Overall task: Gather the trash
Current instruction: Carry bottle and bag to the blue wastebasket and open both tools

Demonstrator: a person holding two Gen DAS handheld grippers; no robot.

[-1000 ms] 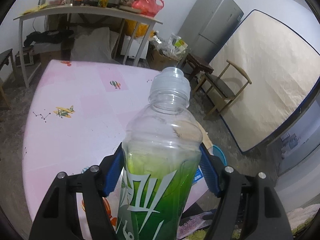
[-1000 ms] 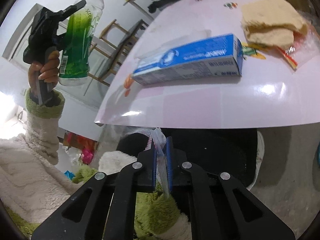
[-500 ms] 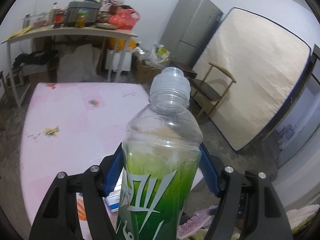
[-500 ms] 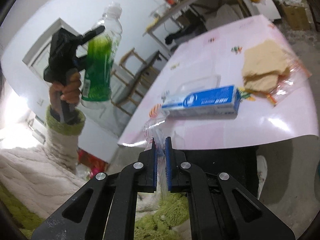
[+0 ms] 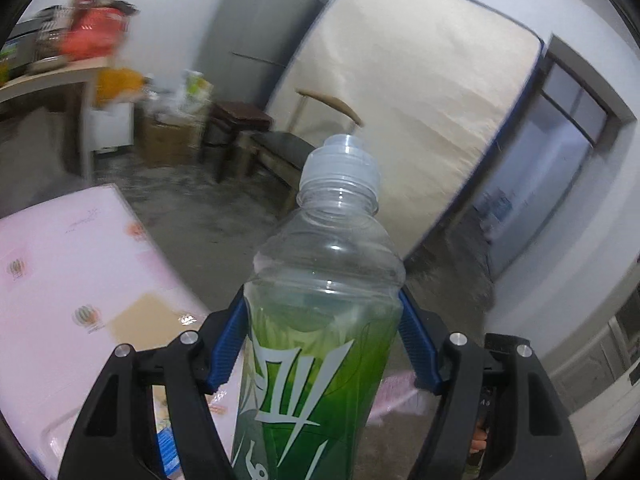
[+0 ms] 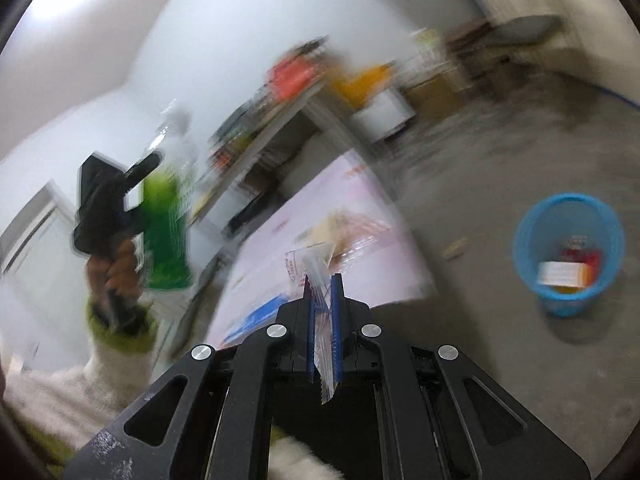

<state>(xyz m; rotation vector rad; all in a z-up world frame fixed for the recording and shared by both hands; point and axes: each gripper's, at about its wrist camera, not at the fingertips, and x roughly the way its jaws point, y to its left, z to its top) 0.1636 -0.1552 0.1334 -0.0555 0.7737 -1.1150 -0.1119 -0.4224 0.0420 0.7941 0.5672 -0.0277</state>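
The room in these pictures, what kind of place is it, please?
Probably a lived-in home, perhaps a spare or storage room. A fridge stands by the wall, a mattress leans upright beside it, a wooden chair stands in front, and a blue bin holds trash on the bare floor.

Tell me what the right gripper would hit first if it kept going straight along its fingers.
Probably the pink table: the right gripper, shut on a clear plastic wrapper, points at its near edge. Blur leaves depth uncertain.
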